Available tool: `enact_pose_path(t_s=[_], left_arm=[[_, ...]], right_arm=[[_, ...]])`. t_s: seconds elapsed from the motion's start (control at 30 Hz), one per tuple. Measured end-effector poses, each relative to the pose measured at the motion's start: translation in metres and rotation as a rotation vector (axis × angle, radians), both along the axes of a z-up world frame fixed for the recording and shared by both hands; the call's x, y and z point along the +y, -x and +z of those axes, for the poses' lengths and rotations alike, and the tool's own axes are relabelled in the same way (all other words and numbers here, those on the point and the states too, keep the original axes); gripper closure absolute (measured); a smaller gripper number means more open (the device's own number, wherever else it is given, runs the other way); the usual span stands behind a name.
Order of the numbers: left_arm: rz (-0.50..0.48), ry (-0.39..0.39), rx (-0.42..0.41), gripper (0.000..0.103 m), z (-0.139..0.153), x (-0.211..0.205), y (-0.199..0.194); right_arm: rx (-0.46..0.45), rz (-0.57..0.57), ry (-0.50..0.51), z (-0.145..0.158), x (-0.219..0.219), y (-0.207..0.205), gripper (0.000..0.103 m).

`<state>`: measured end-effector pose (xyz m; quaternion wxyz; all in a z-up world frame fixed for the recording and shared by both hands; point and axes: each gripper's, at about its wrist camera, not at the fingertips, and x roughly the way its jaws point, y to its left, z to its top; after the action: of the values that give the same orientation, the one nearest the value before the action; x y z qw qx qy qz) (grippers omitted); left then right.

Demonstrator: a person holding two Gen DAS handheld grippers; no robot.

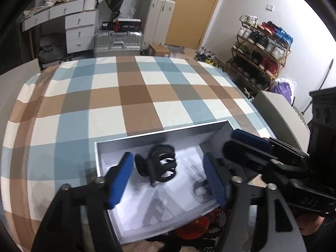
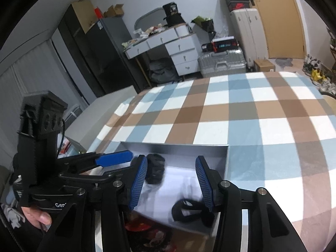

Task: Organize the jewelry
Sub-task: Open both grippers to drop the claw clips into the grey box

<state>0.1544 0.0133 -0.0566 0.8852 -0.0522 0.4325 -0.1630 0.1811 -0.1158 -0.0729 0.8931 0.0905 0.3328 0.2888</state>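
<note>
Left gripper (image 1: 168, 177) released, jaws wide, black hair claw clip (image 1: 158, 166) lying free between them on the floor of the open grey box (image 1: 159, 134), near its back wall. Right gripper (image 2: 170, 182) also unclenched, holding nothing, above a second dark clip (image 2: 189, 211) at the box's near edge. Risk: both grippers crowd the box; a lifting finger may snag a clip or shove the box across the checked cloth (image 1: 130, 92).

The checked tablecloth (image 1: 130, 88) lies bare beyond the open box (image 1: 159, 133), free on that side. Inside, a black hair claw (image 1: 159, 166) fills the far part; both grippers crowd the near rim, and red clutter (image 1: 193, 226) lines the front edge
</note>
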Motion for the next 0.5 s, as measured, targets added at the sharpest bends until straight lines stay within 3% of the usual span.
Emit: enact_pose_path(t_s=[0.13, 0.43, 0.5], left_arm=[[0.02, -0.018, -0.022, 0.035, 0.008, 0.001, 0.008], [0.032, -0.058, -0.101, 0.034, 0.03, -0.004, 0.039], [0.037, -0.066, -0.122, 0.026, 0.034, -0.004, 0.045]], right_arm=[[-0.045, -0.053, 0.003, 0.012, -0.012, 0.016, 0.038], [-0.127, -0.107, 0.026, 0.033, -0.03, 0.052, 0.031], [-0.141, -0.119, 0.014, 0.036, -0.034, 0.061, 0.025]])
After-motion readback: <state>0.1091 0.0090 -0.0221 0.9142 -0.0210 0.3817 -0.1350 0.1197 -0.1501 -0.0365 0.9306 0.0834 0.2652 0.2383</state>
